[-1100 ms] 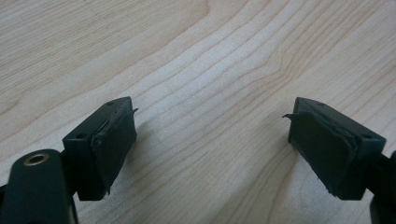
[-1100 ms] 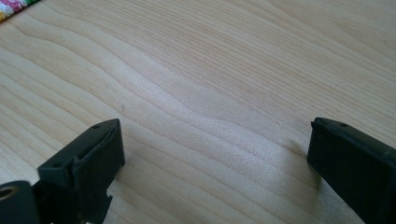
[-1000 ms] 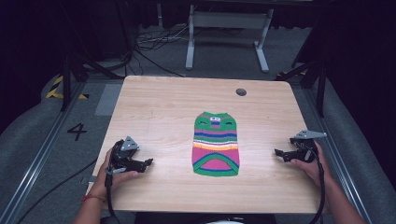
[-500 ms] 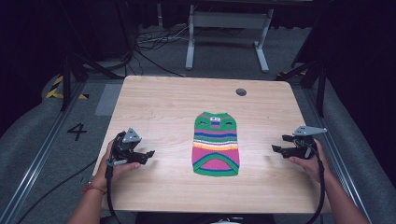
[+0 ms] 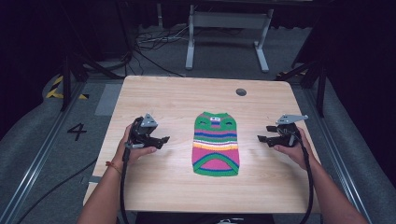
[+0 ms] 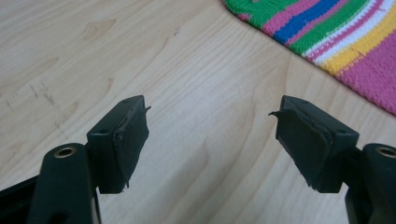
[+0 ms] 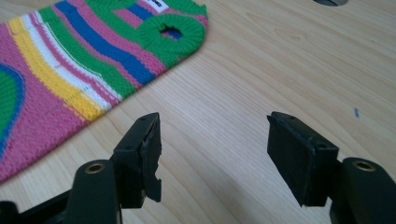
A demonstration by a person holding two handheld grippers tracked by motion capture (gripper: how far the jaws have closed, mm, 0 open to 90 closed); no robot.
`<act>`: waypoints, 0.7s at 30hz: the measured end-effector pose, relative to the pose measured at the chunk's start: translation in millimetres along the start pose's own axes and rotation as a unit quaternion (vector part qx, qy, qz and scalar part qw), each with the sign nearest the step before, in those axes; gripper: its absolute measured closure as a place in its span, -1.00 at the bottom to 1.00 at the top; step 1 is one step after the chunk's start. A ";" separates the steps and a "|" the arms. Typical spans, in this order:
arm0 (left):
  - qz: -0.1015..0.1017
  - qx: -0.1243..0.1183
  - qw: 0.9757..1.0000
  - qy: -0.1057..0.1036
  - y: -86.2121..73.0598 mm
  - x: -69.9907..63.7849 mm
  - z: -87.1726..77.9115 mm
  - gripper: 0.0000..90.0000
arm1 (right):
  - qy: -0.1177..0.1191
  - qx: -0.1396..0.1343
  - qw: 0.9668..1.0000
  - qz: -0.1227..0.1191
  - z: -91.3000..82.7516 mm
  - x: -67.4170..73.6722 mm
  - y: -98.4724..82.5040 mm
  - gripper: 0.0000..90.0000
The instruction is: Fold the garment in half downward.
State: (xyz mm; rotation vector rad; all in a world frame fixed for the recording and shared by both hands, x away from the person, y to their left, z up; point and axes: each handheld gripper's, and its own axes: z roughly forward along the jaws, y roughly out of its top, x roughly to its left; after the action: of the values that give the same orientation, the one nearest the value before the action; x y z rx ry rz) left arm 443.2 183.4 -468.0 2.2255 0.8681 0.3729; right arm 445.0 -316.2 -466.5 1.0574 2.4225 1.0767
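Striped knitted garment [image 5: 215, 143] lies flat on the table [image 5: 163, 98], between the two grippers and ahead of each one's jaws. Left gripper [image 5: 161, 140] and right gripper [image 5: 262, 138] face it with jaws apart and empty, having just been closing, probably narrowing to pinch its side edges.

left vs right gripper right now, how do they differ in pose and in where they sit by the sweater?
The left gripper sits off the striped sweater's left edge and points right at it; the right gripper sits off the right edge and points left. The left one is beside the sweater's middle stripes, the right one slightly farther up the table. Shared: both have jaws apart with nothing between them, have just been closing, and hover over bare table without touching the sweater.
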 end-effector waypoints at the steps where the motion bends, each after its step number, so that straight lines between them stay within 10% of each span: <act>1: -0.002 -0.002 1.000 -0.001 1.8 -0.1 2.2 -0.42 | -0.003 0.001 1.000 -0.001 1.9 0.3 2.6 -0.20; 21: 0.008 -0.014 1.000 -0.012 50.9 8.9 51.9 -0.38 | 0.008 0.004 0.999 -0.030 49.8 12.9 55.9 -0.05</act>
State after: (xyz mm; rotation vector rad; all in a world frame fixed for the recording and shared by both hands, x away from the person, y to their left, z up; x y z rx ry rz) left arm 499.1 136.2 -468.8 2.2090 0.8277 0.3632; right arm 490.2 -255.6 -459.0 0.9747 2.4571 1.0599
